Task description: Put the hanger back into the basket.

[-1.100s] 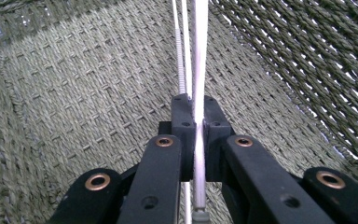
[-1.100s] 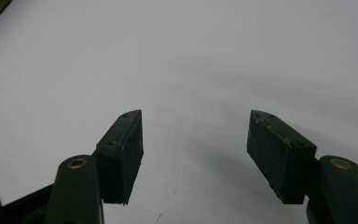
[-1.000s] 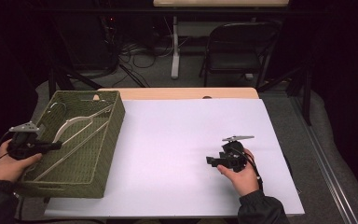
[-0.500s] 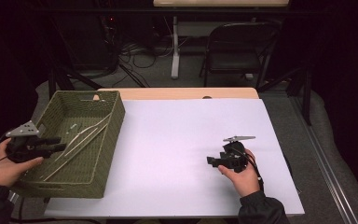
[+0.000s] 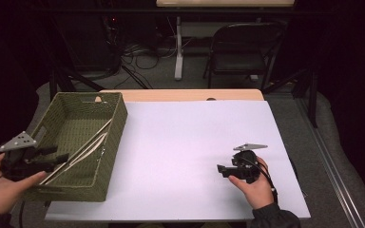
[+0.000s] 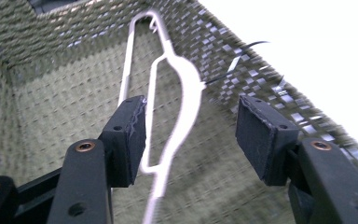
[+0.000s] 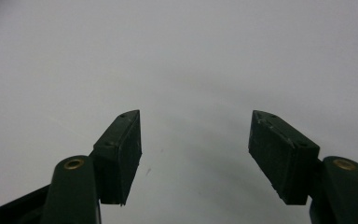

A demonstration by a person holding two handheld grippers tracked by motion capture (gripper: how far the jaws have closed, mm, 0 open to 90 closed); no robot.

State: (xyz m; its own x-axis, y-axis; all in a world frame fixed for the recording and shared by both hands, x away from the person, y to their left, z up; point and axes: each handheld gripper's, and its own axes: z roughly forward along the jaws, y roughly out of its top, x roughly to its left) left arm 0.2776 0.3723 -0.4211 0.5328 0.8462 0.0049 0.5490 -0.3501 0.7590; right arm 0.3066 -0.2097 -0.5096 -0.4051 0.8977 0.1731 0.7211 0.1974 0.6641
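Note:
A white wire hanger (image 5: 83, 148) lies slanted in the green woven basket (image 5: 116, 123) at the table's left. In the left gripper view the hanger (image 6: 186, 98) runs along the basket floor (image 6: 51, 102) past the pads, untouched by them. My left gripper (image 5: 62, 155) hovers at the basket's near left corner; its jaws have just been opening and it (image 6: 191, 135) is open with nothing gripped. My right gripper (image 5: 220, 169) rests low over the white tabletop at the right, pointing left, and is open (image 7: 196, 140) and empty.
The white tabletop (image 5: 195, 137) spreads between basket and right hand, with a wooden strip (image 5: 180, 95) at its far edge. A black folding chair (image 5: 242, 52) and cables on the floor (image 5: 138, 52) lie beyond the table.
My left gripper has opened and drawn back toward the near left of the basket, leaving the hanger lying inside. The right hand has barely shifted.

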